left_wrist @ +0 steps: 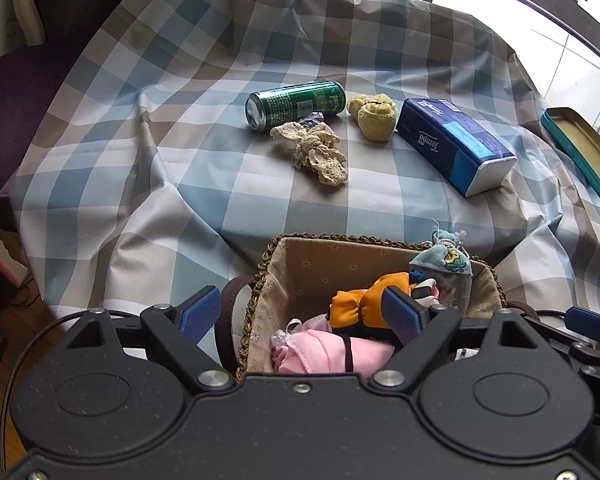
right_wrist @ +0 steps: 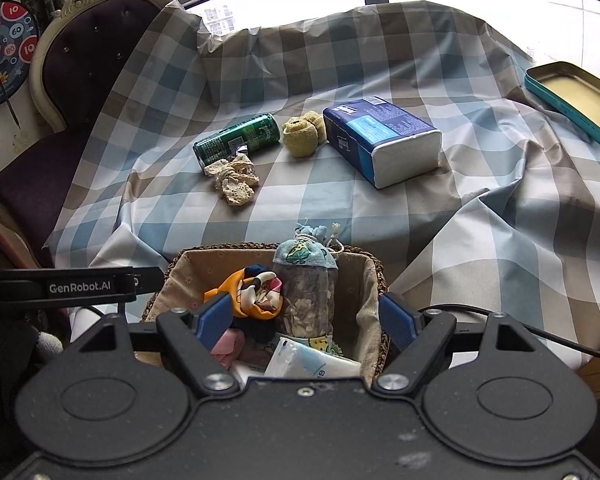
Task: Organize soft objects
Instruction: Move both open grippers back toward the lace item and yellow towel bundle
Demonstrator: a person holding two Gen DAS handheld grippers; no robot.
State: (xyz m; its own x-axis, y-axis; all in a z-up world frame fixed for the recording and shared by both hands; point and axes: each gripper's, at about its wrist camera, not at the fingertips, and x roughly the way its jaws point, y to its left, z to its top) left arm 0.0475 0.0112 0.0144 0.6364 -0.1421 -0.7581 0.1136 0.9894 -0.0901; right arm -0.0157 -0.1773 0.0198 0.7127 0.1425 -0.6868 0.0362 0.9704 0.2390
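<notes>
A woven basket with cloth lining [left_wrist: 300, 264] [right_wrist: 204, 268] stands at the table's near edge. It holds an orange scarf [left_wrist: 364, 300] [right_wrist: 252, 292], a pink cloth [left_wrist: 320, 350], a blue-topped pouch [left_wrist: 444, 260] [right_wrist: 306, 280] and a white packet [right_wrist: 308, 362]. On the table lie a beige lace piece [left_wrist: 316, 150] [right_wrist: 234, 180] and a yellow knitted piece [left_wrist: 374, 116] [right_wrist: 302, 134]. My left gripper [left_wrist: 304, 316] is open and empty over the basket's left part. My right gripper [right_wrist: 306, 320] is open and empty over the basket.
A green can [left_wrist: 296, 104] [right_wrist: 236, 140] lies on its side by the lace. A blue tissue pack [left_wrist: 456, 144] [right_wrist: 380, 138] lies right of the yellow piece. A teal tin [left_wrist: 584, 152] [right_wrist: 572, 96] sits far right. A dark chair [right_wrist: 72, 80] stands left of the checked tablecloth [left_wrist: 220, 184].
</notes>
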